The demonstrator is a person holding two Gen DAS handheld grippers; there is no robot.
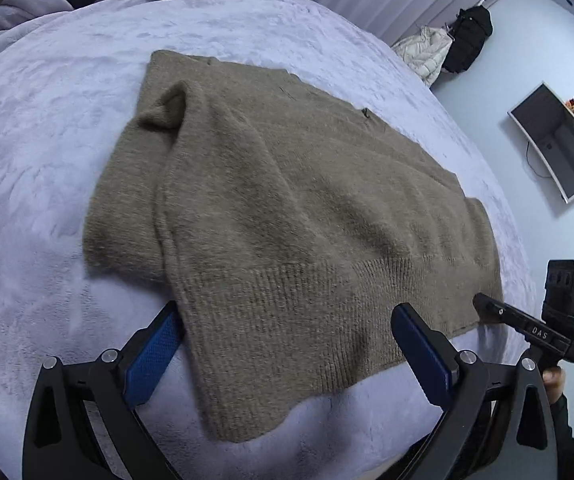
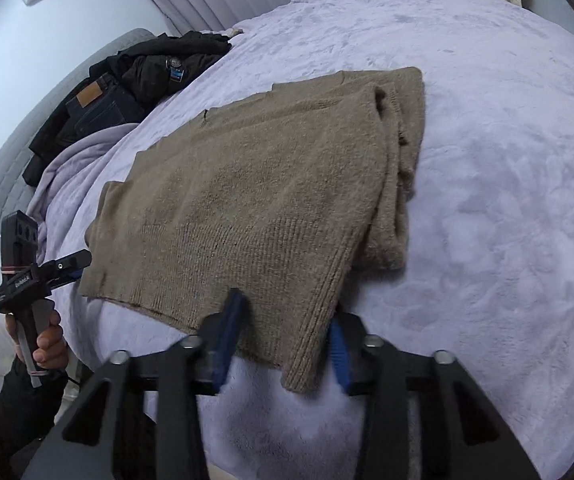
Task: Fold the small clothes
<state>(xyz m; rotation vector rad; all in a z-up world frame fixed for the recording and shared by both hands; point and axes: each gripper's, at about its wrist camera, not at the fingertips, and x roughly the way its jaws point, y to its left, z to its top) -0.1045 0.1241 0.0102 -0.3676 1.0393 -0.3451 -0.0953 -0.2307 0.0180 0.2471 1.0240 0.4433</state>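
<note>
- Lavender bed (image 1: 47, 128) carries a half-folded brown sweater (image 1: 287, 200), its ribbed hem toward both grippers.
- Left gripper (image 1: 287, 344) is spread wide astride the hem, gripping nothing.
- Right gripper (image 2: 283, 344) is closing around the hem's corner.

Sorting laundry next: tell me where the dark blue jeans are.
In the right wrist view, the dark blue jeans lie at upper left, at the lavender fleece blanket's far edge, beside the black jacket.
</note>
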